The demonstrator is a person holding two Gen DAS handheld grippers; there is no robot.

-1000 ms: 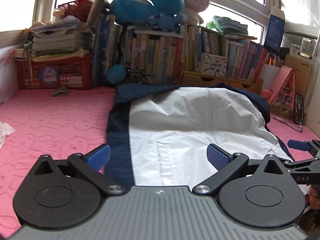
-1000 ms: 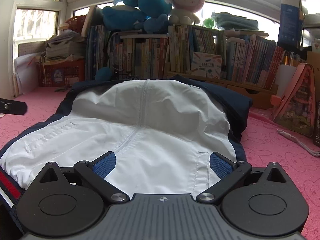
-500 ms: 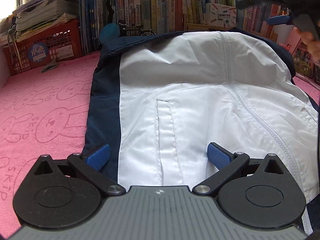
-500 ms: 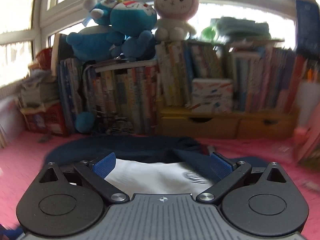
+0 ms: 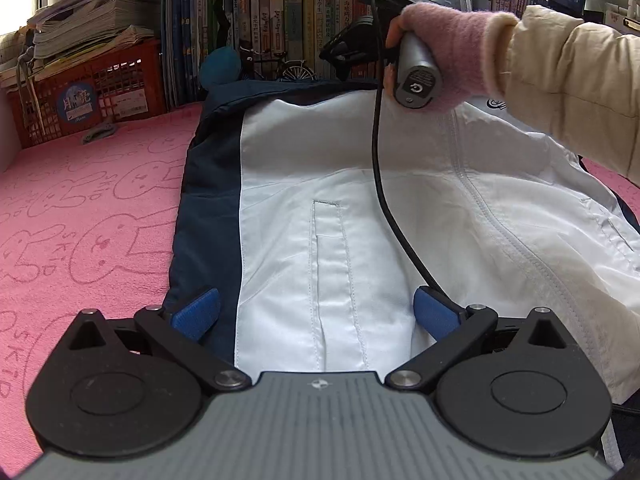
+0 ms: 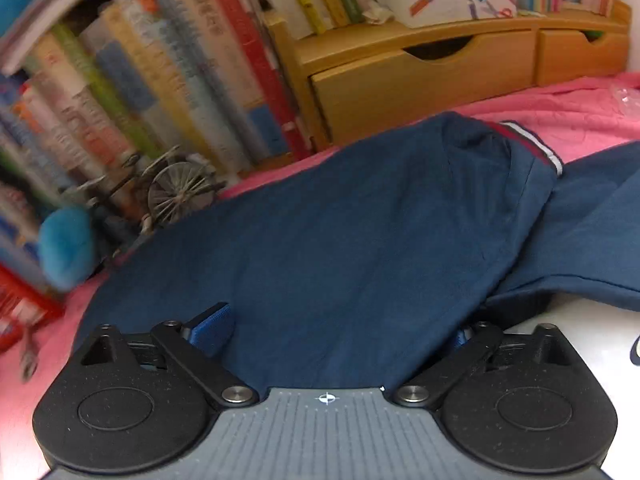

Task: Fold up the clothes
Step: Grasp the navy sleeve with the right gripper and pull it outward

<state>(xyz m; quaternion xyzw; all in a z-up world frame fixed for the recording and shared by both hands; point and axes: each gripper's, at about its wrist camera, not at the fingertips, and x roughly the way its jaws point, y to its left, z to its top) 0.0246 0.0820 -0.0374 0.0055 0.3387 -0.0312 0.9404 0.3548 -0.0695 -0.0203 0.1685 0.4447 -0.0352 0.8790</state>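
Note:
A white jacket (image 5: 360, 208) with navy side panels lies flat on the pink mat (image 5: 80, 208). My left gripper (image 5: 316, 312) hangs open low over its near hem, astride the seam between white and navy, with its pads off the cloth. At the jacket's far end a gloved hand (image 5: 452, 52) holds the other gripper. In the right wrist view, my right gripper (image 6: 336, 332) points down at the navy top part (image 6: 340, 240). Its jaws are closing with navy cloth between them. The right pad is half hidden under a fold. A red-and-white striped cuff (image 6: 532, 148) lies beyond.
Books (image 5: 280, 28) line the back wall beside a red crate (image 5: 80, 92) of papers. Wooden drawers (image 6: 420, 76), a model bicycle (image 6: 176, 188) and a blue plush ball (image 6: 64, 244) stand just past the jacket. A black cable (image 5: 384, 184) hangs over the white cloth.
The right gripper has swept from the near hem to the jacket's far end, rolled and tipped down onto the navy cloth. The left gripper sank toward the hem, then held still.

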